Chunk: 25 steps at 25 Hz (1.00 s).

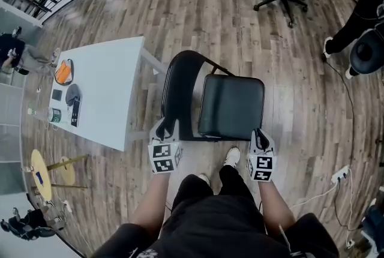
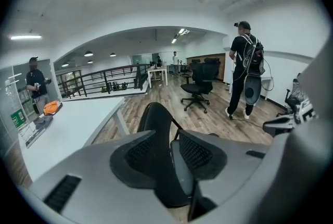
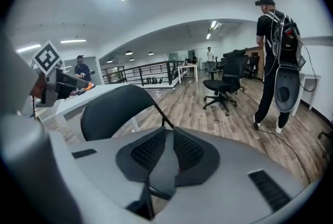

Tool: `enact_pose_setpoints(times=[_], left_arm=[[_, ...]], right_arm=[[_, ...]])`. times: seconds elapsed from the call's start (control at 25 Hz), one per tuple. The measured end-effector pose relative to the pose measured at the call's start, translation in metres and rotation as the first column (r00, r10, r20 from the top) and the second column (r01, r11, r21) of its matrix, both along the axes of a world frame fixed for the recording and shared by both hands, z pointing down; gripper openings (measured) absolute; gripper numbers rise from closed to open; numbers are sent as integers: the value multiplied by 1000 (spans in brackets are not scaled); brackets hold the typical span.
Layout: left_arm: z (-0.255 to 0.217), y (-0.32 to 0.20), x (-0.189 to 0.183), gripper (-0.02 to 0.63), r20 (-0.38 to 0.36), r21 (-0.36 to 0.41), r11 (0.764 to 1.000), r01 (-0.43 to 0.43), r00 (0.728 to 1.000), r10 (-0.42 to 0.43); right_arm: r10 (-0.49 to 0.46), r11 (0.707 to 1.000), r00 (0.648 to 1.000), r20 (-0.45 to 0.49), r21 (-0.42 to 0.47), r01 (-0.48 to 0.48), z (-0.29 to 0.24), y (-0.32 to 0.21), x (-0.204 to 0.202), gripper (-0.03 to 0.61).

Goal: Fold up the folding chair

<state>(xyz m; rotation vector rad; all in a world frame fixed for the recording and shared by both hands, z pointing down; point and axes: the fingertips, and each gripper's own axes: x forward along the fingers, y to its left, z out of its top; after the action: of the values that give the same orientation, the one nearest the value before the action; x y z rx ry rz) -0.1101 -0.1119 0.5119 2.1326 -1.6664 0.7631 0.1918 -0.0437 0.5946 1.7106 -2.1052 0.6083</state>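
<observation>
the folding chair [image 1: 216, 101] stands open on the wooden floor [image 1: 288, 71] right in front of the person, just beside the white tabletop [image 1: 108, 89], with its backrest [image 1: 180, 86] toward that tabletop and its padded seat [image 1: 231, 107] lying flat. the left tool [image 1: 163, 126] is part-way closed around the near rim of the backrest, pads bearing on it. the right tool [image 1: 260, 134] is pressed together with nothing in it, its tip at the seat's near corner. the chair looks like a stiff steel tube frame, fairly light but awkward, with smooth padding that could slip. the rigid rim of the backrest is probably the sound hold, while the seat's front edge is lifted from below. the hinge where the seat meets the frame could pinch.
</observation>
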Motion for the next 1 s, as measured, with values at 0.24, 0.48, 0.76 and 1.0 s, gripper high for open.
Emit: enact_pose_setpoints(times=[0.24,0.48,0.76,1.0], left_arm=[[19,-28,-14,230,43,-85,996,36,999,-33],[47,-39,-37,252,76,-229,973,40,997,-23],[73,-56,-41,282,29,-295,955,22,999,-14],[106,-73,-44,295,-20,-336,942,-15,1000,8]], right_arm=[[-34,982,993,112,-180,54,68,-13,13,220],[73,919,975,212,-394,17,153,-5,42,268],[91,828,963,253,-557,68,254,-1,69,295],[113,786,945,308,-609,104,336,-6,80,295]])
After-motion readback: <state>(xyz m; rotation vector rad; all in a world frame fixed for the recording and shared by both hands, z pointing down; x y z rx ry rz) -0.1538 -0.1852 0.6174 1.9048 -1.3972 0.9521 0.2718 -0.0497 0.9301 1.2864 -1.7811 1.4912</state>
